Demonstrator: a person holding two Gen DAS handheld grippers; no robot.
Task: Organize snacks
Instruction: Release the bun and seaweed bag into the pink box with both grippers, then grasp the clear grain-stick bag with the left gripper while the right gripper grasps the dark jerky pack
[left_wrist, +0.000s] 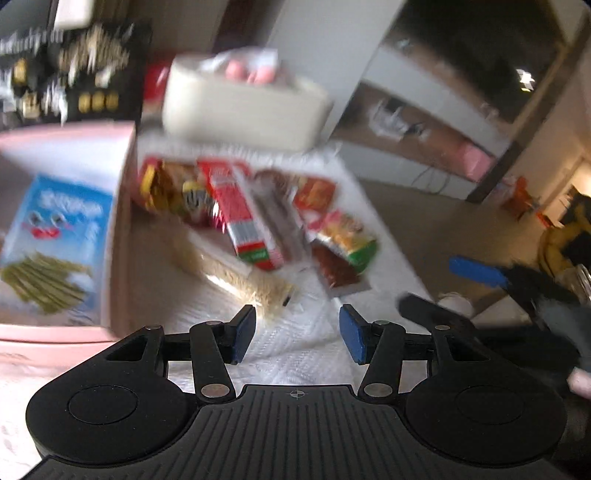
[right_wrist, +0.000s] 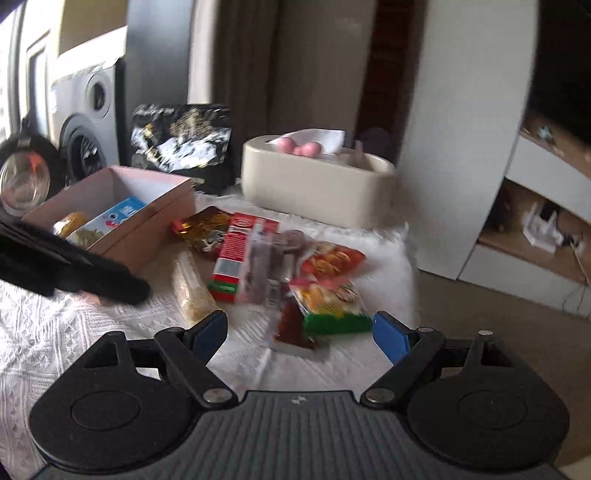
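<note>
A pile of snack packs lies on the white cloth: a red and white box (left_wrist: 245, 218) (right_wrist: 240, 254), a green-edged noodle packet (left_wrist: 347, 236) (right_wrist: 328, 295), a gold packet (left_wrist: 162, 184) (right_wrist: 203, 225) and a pale cracker pack (left_wrist: 236, 273) (right_wrist: 190, 288). A pink cardboard box (left_wrist: 122, 206) (right_wrist: 147, 221) at the left holds a blue snack pack (left_wrist: 59, 251) (right_wrist: 114, 218). My left gripper (left_wrist: 297, 334) is open and empty above the cloth, short of the pile. My right gripper (right_wrist: 301, 332) is open and empty near the noodle packet. Both views are blurred.
A beige tissue holder (left_wrist: 243, 110) (right_wrist: 317, 184) stands behind the pile. A black gift bag (left_wrist: 92, 74) (right_wrist: 181, 140) stands at the back left. The other gripper shows at the right of the left view (left_wrist: 480, 273) and the left of the right view (right_wrist: 74, 273). Carpet floor lies beyond the cloth's right edge.
</note>
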